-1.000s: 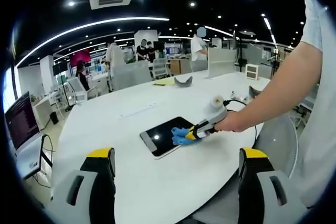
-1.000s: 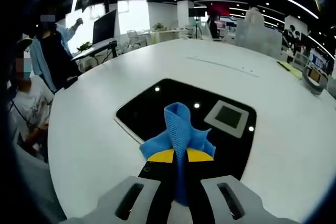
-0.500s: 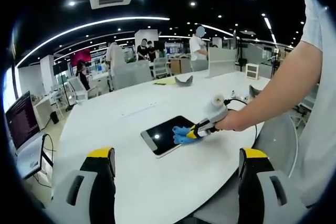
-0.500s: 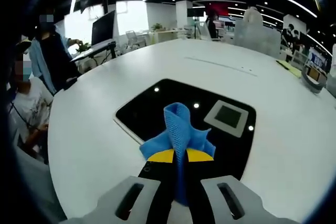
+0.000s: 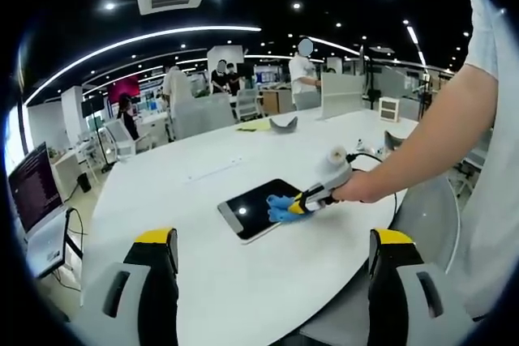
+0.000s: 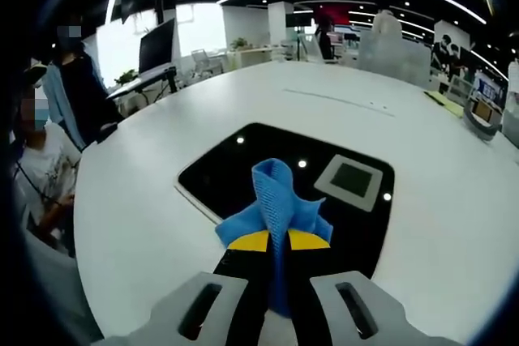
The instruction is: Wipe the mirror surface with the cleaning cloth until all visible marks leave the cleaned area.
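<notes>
My right claw (image 6: 278, 242) was clenched on the blue cleaning cloth (image 6: 277, 197), a fold of it standing up between the yellow tips. Cloth sat at the near edge of the mirror (image 6: 243, 169), and appeared to touch the glass, though the contact line was hidden under the fold. Mirror lay flat on the white worktop (image 6: 146, 200), its dark face reflecting ceiling lights and a vent.

My left claw (image 5: 272, 269) hung released, jaws wide apart, holding nothing, above the worktop (image 5: 243, 281) near me. From there I saw the right claw (image 5: 302, 204) with the cloth (image 5: 280, 208) on the near right part of the mirror (image 5: 251, 204).

Step in hand, as I judged it: wiping, with most of the glass unswept. Next move calls for dragging the cloth across the mirror towards its far edge, pressing evenly. Marks on the glass could not be told from reflections.

No containers near the mirror; a small grey tray-like item (image 5: 283, 124) lay far off, contents unclear.
</notes>
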`<state>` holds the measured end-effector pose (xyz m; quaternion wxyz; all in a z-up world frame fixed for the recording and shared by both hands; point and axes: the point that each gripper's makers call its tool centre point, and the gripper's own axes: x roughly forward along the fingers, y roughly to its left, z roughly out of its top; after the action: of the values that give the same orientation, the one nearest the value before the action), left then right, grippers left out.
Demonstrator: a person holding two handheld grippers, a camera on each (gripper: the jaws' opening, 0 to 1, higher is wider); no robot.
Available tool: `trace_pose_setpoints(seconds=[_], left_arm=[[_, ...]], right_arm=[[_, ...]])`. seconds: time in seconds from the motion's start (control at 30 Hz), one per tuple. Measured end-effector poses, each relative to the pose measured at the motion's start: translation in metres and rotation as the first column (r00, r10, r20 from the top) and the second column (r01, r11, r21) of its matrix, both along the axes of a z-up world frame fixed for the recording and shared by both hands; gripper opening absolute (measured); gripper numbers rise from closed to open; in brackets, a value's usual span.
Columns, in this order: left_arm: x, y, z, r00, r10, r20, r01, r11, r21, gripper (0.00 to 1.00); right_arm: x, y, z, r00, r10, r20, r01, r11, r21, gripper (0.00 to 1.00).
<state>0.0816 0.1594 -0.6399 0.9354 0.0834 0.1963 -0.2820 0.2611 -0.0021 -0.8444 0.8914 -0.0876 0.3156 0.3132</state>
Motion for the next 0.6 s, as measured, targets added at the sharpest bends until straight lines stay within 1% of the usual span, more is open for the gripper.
trace_pose_setpoints(seconds=[0.23, 0.47, 0.6], left_arm=[[-0.001, 0.002, 0.000, 1.000, -0.001, 0.003, 0.001, 1.000, 0.000, 0.99], [-0.001, 0.001, 0.000, 1.000, -0.006, 0.006, 0.006, 1.000, -0.002, 0.99], [-0.001, 0.001, 0.001, 1.000, -0.012, 0.010, 0.012, 1.000, -0.005, 0.99]], right_arm=[[-0.002, 0.001, 0.000, 1.000, -0.012, -0.003, 0.012, 1.000, 0.003, 0.01], [-0.010, 0.007, 0.000, 1.000, -0.004, -0.010, 0.004, 1.000, 0.004, 0.01], [-0.011, 0.009, 0.000, 1.000, -0.012, -0.016, 0.012, 1.000, 0.006, 0.01]])
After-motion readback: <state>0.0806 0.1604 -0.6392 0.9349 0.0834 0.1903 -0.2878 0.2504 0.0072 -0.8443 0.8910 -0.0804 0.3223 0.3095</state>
